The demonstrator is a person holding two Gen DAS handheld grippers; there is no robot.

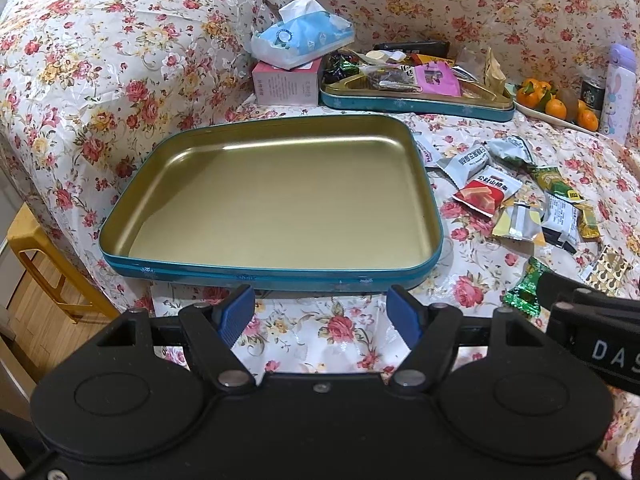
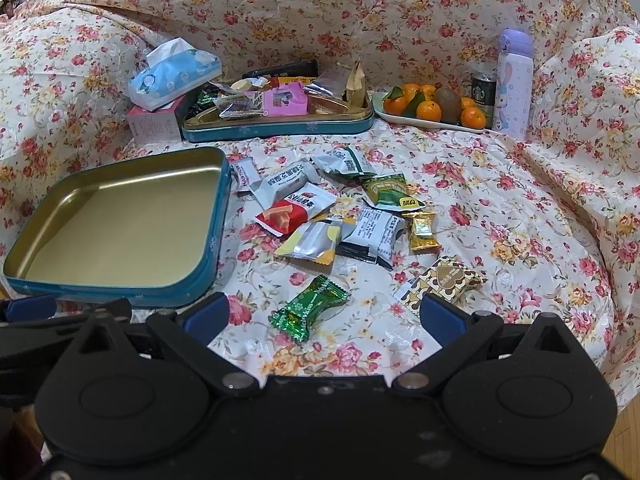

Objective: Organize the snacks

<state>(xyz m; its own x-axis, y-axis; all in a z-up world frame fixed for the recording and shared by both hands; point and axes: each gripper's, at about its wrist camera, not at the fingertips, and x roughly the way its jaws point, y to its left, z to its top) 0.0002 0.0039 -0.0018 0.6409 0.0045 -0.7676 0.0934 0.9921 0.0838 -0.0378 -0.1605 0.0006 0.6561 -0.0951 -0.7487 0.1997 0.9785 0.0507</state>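
Right now both grippers, left gripper (image 1: 320, 312) and right gripper (image 2: 320, 316), hang spread wide, holding nothing. By my guess, the empty gold tin (image 2: 120, 216) waits near the floral cloth's (image 2: 500, 200) left edge so the loose snack packets (image 2: 332, 216) beside it can go in. At the back edge, another tin (image 2: 276, 128) already holds snacks.

The left gripper (image 1: 322, 312) hangs with its blue-padded fingers (image 1: 236, 316) spread apart just before the near wall of an empty gold-lined tin (image 1: 272, 272) on the floral cloth (image 1: 320, 336). Wrapped snacks (image 1: 516, 200) lie scattered to its right; a green candy (image 1: 522, 294) sits nearest.
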